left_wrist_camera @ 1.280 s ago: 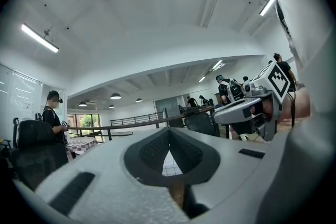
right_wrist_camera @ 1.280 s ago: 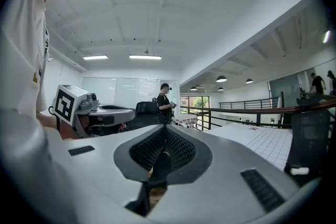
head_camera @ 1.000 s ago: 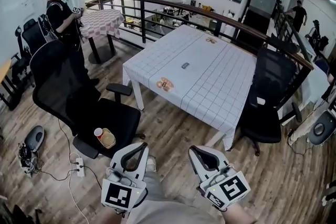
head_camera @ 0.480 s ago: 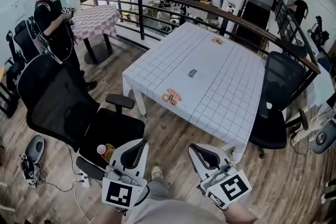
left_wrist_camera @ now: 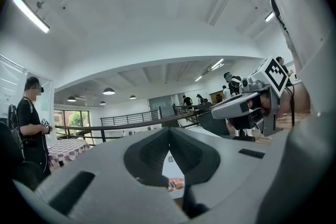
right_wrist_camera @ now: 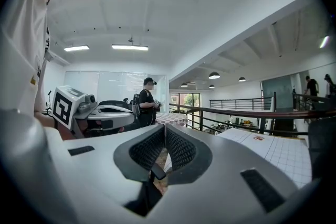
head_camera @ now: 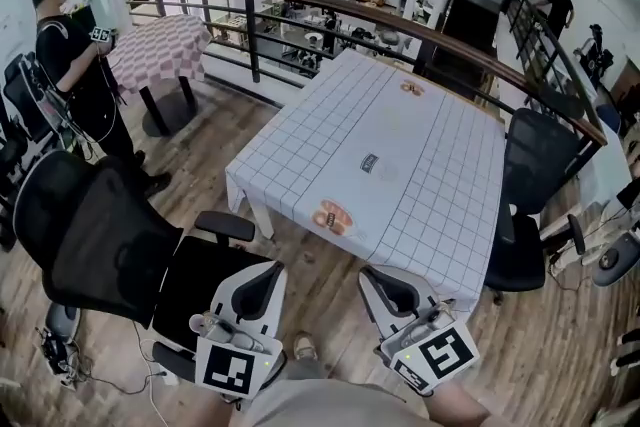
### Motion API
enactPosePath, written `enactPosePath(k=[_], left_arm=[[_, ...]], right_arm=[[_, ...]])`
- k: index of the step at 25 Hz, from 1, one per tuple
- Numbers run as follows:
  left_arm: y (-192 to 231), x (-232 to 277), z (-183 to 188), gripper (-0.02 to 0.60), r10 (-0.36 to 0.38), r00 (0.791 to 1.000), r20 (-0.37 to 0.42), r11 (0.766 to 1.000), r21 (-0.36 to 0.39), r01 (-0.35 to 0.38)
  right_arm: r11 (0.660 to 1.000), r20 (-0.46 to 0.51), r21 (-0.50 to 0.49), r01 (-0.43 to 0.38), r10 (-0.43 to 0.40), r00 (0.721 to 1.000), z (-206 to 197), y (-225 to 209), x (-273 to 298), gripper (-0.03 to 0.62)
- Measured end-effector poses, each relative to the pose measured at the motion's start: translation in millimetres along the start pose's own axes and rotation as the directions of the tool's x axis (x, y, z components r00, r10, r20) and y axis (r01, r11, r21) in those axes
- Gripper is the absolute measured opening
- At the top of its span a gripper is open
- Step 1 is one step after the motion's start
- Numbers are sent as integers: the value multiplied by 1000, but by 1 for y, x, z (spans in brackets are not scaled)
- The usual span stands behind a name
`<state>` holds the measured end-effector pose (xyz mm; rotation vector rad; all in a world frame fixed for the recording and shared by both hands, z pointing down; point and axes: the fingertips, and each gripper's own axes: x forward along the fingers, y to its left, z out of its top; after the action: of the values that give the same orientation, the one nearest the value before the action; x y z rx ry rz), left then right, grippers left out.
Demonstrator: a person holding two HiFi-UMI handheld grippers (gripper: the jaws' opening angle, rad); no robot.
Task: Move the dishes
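A white grid-cloth table [head_camera: 430, 185] stands ahead. A stack of orange-brown dishes [head_camera: 335, 216] lies near its front edge, and a small dark object [head_camera: 370, 163] sits mid-table. More small dishes [head_camera: 411, 88] lie at the far end. My left gripper [head_camera: 264, 269] and right gripper [head_camera: 371, 275] are held side by side low in the head view, short of the table, both shut with nothing in them. In the left gripper view the closed tips [left_wrist_camera: 169, 131] point at the table, and the dishes [left_wrist_camera: 177, 182] show below them. The right gripper [right_wrist_camera: 165, 128] points level toward the table's left corner.
A black office chair [head_camera: 95, 245] stands close at my left, and two more black chairs [head_camera: 535, 160] are at the table's right side. A person [head_camera: 70, 55] stands by a checkered table [head_camera: 160, 40] at far left. A railing [head_camera: 300, 5] runs behind the table.
Both grippers have travelled forward toward the table, which now looks nearer. The black chair has slid back along my left side. Both jaws stayed shut.
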<state>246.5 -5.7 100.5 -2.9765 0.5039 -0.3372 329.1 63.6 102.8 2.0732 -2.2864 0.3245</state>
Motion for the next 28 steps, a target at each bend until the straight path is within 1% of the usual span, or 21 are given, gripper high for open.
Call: enactPosePath(k=[2, 8, 13, 18, 22, 28], left_arm=[[14, 17, -1, 14, -9, 1000, -3, 1000, -1, 9], [36, 6, -6, 14, -17, 1000, -3, 1000, 5, 17], [50, 13, -6, 14, 10, 1000, -6, 999, -34, -11], [53, 19, -4, 14, 40, 999, -19, 999, -15, -40], [52, 24, 0, 14, 71, 997, -16, 997, -17, -71], [45, 31, -5, 14, 88, 995, -47, 995, -41, -90]], right_arm=[[1000, 3, -3, 12, -12, 1000, 5, -13, 17, 26], [1000, 0, -7, 24, -24, 1000, 11, 1, 35, 26], [997, 7, -70, 29, -29, 1000, 17, -3, 45, 26], [998, 17, -65, -15, 16, 1000, 22, -8, 55, 26], [997, 14, -48, -64, 64, 998, 20, -15, 60, 26], [992, 11, -43, -122, 123, 992, 17, -21, 70, 26]])
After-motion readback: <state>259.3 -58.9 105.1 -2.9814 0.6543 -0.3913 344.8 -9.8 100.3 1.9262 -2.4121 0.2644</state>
